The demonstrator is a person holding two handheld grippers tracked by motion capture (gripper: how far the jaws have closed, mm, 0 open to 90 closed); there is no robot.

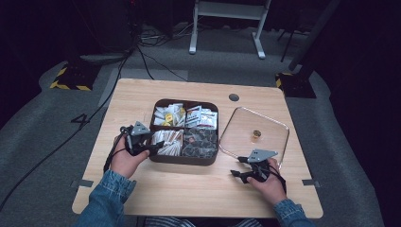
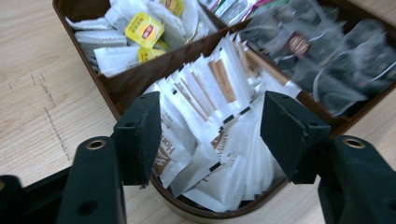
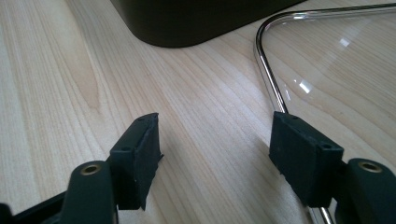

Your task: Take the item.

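I work at a pale wooden table point(image 1: 189, 189) with fine straight grain, a round dark plug near its far edge. It stands on grey carpet in a dark room; black cables trail off to the left and a white frame on legs stands behind.

The near strip of the table lies bare between my hands. The brown box point(image 1: 163, 158) sits mid-table, rounded at the corners, cut by dividers into four compartments. Just beside it on the right lies a clear lid point(image 1: 274, 125), glassy, with a bright rounded rim and a small brown knob at its middle.

My left gripper point(image 2: 212, 135) hangs over the box's near left compartment, jaws spread apart with the white sachets point(image 2: 210, 154) showing between them; the pads press on nothing. The sachets are thin paper, packed upright and fanned, some with a tan stripe. Behind them lie white bags with yellow tags, and to the right dark, gauzy pouches.

My right gripper point(image 3: 215, 149) rests low over bare wood, jaws wide and empty, its right jaw at the lid's rim, the box's dark corner ahead.
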